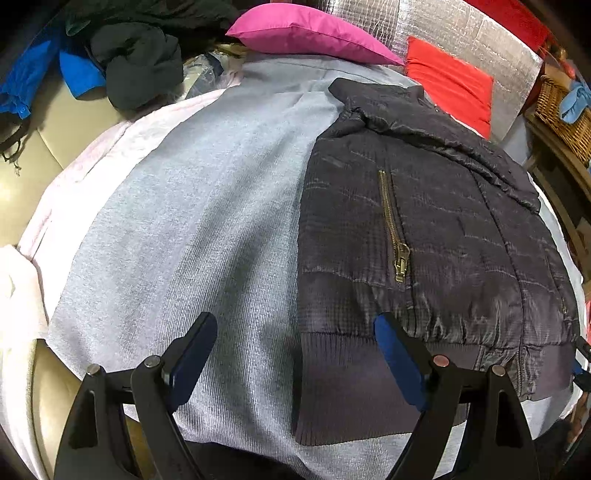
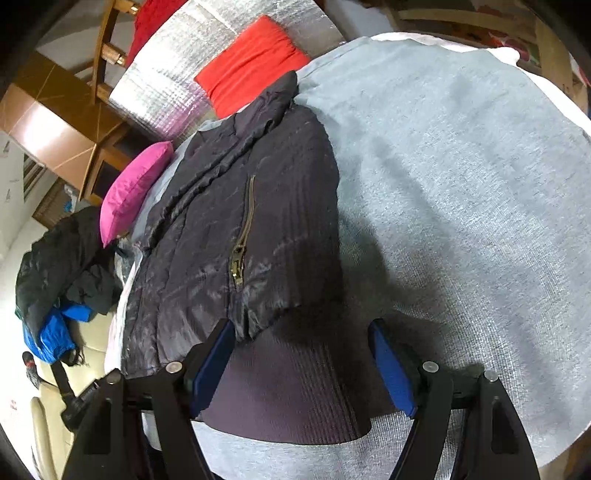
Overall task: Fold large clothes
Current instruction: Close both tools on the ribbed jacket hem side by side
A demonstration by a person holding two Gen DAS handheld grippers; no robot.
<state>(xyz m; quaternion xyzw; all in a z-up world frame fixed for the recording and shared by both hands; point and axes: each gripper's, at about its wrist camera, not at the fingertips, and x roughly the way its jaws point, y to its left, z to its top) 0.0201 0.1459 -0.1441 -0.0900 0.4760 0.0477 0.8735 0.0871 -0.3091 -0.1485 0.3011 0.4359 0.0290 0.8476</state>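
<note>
Home living room: cream sofa [image 1: 55, 147], cushions [image 1: 314, 33], wicker basket [image 1: 561, 110], clothes heap [image 1: 140, 59].

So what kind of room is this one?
Most likely a lived-in room at home, not a lab: a dark jacket lies on a grey blanket, cushions sit behind it, a heap of clothes lies alongside, and a wicker basket sits on wooden furniture.

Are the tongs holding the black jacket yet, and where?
No. Both tongs, left and right, are open over the jacket hem, with nothing pinched.
</note>
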